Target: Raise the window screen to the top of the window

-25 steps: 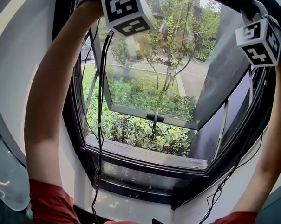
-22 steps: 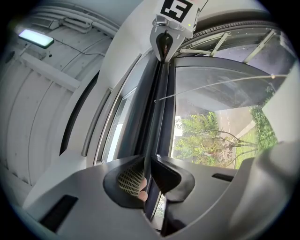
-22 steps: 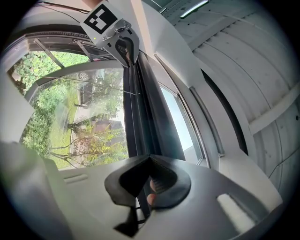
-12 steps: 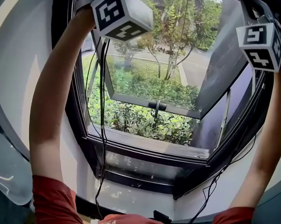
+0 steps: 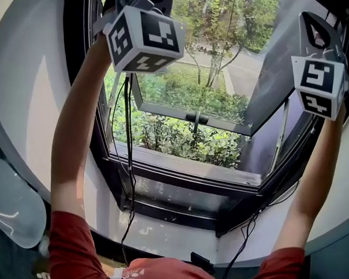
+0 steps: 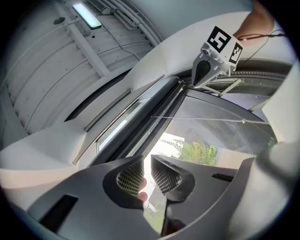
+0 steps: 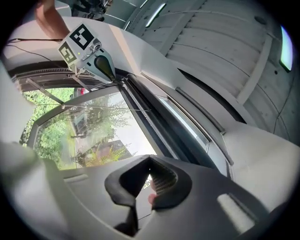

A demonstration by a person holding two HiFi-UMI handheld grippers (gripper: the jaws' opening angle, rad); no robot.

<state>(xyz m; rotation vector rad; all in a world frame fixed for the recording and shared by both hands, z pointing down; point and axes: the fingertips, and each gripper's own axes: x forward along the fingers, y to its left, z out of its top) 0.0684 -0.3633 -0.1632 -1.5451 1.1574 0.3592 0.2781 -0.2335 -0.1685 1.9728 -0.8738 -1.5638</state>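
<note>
Window screen [image 6: 161, 110]: looks to be the dark bar lying along the top of the window frame, can't confirm. Both tongs are up at it.

Left gripper [image 6: 146, 161]: jaws a narrow gap apart, nothing between the pads, daylight showing through. Right gripper [image 7: 150, 161]: jaw tips meet, nothing gripped. Seen from each other's cameras, each gripper's nose sits against that dark top bar, one toward each end.

Both arms are raised overhead, marker cubes high in the head view. Black cables [image 5: 129, 167] hang from the left gripper down past the frame. Thin cord [image 6: 201, 118] runs across the glass just below the bar.

Glass sash [image 5: 178, 89] is swung outward with a dark handle [image 5: 195, 118] on its lower edge. Shrubs [image 5: 174, 143] are outside. Red sleeves [image 5: 72, 250] are at the bottom of the head view. Ceiling light [image 6: 86, 15] is overhead.
</note>
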